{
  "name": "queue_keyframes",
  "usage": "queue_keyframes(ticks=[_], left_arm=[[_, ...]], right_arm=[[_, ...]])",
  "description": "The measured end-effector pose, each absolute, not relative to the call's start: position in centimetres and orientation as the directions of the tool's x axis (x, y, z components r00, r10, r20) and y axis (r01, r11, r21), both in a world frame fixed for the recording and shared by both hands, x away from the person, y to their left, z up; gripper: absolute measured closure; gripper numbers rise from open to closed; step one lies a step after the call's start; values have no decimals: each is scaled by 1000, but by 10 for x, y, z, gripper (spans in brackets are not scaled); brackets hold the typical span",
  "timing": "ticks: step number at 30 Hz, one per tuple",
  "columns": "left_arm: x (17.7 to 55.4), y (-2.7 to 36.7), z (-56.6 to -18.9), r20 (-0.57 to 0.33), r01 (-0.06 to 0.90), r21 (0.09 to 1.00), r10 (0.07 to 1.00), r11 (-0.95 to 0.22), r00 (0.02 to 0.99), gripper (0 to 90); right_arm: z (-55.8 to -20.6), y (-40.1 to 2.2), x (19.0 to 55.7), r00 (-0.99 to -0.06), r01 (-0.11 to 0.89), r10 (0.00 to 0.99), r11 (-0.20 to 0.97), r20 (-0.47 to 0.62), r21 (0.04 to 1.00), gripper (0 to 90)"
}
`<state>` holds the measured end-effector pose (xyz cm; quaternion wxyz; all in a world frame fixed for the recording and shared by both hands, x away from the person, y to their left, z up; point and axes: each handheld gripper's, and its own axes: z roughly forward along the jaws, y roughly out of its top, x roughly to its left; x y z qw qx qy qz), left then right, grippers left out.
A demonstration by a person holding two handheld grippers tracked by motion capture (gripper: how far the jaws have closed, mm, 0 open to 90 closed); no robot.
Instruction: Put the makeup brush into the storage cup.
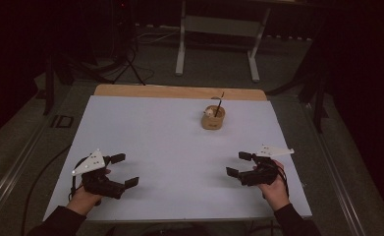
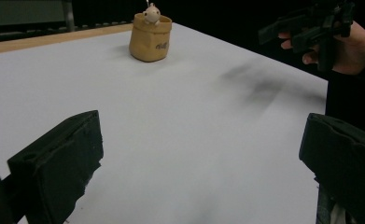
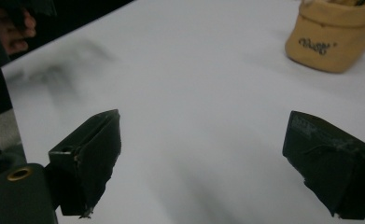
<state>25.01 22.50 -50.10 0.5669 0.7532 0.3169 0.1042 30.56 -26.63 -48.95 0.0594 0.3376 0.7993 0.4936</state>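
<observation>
A small tan pouch-shaped holder [image 1: 213, 118] stands upright on the white table top [image 1: 170, 142], right of centre toward the back. A small pale figure and a thin dark stick poke out of it. In the left gripper view the tan holder [image 2: 150, 38] sits far ahead; in the right gripper view the holder [image 3: 333, 35] is at the upper right. My left gripper [image 1: 124, 170] hovers open near the front left. Open too, my right gripper [image 1: 238, 164] hangs near the front right. Both hold nothing and are well short of the holder.
A strip of bare wood [image 1: 179, 91] shows at the table's far edge. Beyond it stands a white metal frame [image 1: 218, 29] on a dark floor. A black stand [image 1: 128, 54] is at the back left. Cables trail off the table's left side.
</observation>
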Motion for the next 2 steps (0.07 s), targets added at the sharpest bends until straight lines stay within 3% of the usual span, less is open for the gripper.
queue_keyframes(ticks=[2], left_arm=[[250, 225, -503, -208, 364, 919, 597, -153, 775, 0]], right_arm=[[-491, -269, 305, -762, 479, 603, 280, 235, 832, 112]])
